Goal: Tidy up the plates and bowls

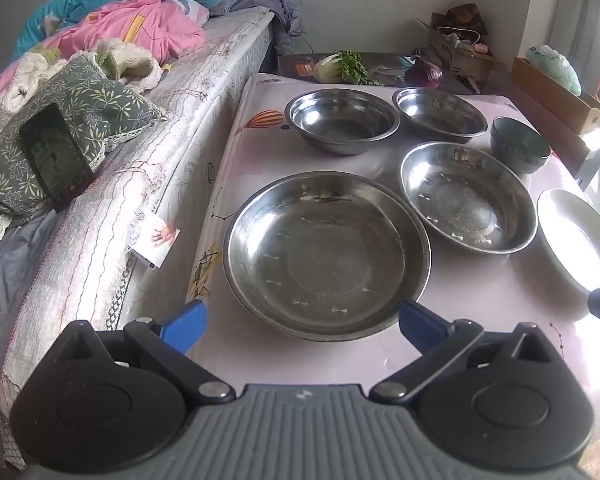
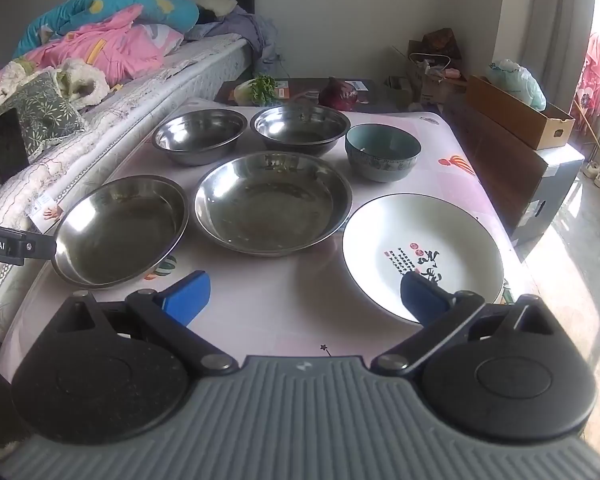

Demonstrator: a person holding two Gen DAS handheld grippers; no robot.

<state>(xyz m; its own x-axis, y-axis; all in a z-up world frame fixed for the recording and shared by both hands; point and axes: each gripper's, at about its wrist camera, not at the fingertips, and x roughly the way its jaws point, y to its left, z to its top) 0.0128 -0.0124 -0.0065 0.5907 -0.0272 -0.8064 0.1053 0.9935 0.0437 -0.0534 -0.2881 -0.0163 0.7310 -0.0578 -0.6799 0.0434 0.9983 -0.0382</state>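
Note:
Two wide steel plates lie on the pink table (image 2: 284, 312): a near-left one (image 1: 326, 256) (image 2: 120, 230) and a middle one (image 1: 468, 196) (image 2: 272, 202). Two steel bowls (image 1: 342, 120) (image 1: 440, 112) stand behind them, also in the right wrist view (image 2: 199, 136) (image 2: 300, 128). A teal ceramic bowl (image 1: 520, 144) (image 2: 382, 152) stands at the right rear. A white plate with red and black writing (image 2: 422, 256) (image 1: 576, 240) lies near right. My left gripper (image 1: 302, 326) is open and empty, its fingers either side of the near steel plate's front rim. My right gripper (image 2: 304, 296) is open and empty, its right finger over the white plate's near edge.
A bed (image 1: 112, 184) with quilts, a pillow and a phone (image 1: 56, 156) runs along the table's left side. A cabbage (image 1: 340, 66) and a purple onion (image 1: 424, 74) lie behind the table. Cardboard boxes (image 2: 516, 112) stand at the right.

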